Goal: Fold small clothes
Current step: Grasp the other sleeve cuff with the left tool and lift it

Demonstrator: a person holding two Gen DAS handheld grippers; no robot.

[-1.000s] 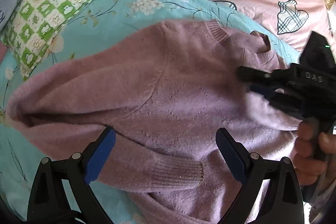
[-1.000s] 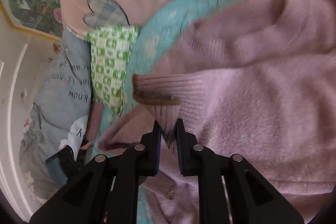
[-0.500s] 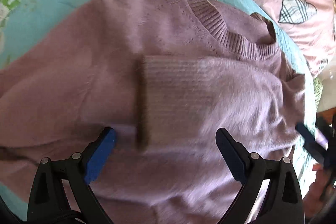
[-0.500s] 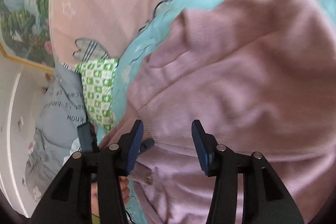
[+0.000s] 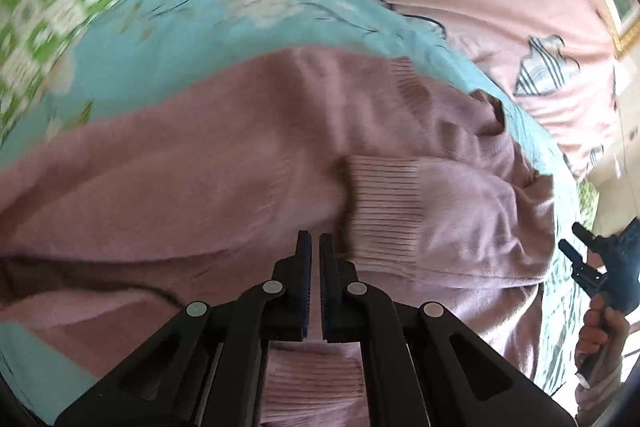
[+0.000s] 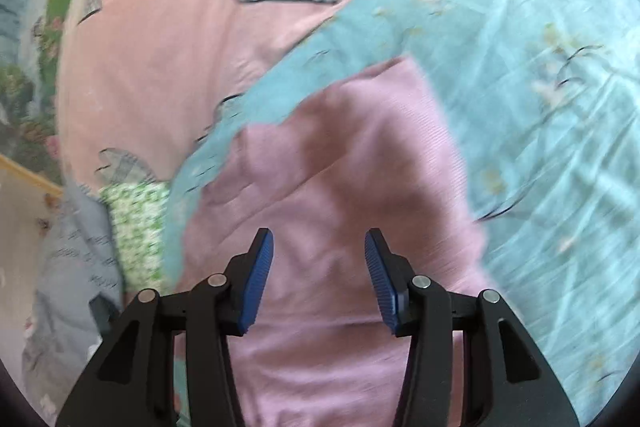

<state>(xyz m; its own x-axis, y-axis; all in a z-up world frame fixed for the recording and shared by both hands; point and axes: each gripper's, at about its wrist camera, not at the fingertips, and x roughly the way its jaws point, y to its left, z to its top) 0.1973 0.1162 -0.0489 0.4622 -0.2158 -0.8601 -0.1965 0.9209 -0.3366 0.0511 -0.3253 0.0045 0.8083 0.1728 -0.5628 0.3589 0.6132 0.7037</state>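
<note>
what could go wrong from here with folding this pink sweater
1. The left tool is shut right beside the ribbed cuff of the folded-in sleeve; whether it has pinched knit is unclear. A lift could drag the sleeve back out or bring nothing.
2. The right tool is open above the sweater with nothing held, so that side is unanchored and may slide on the blue floral sheet.
3. Both views are motion-blurred; a fast move could ruck the soft knit.
</note>
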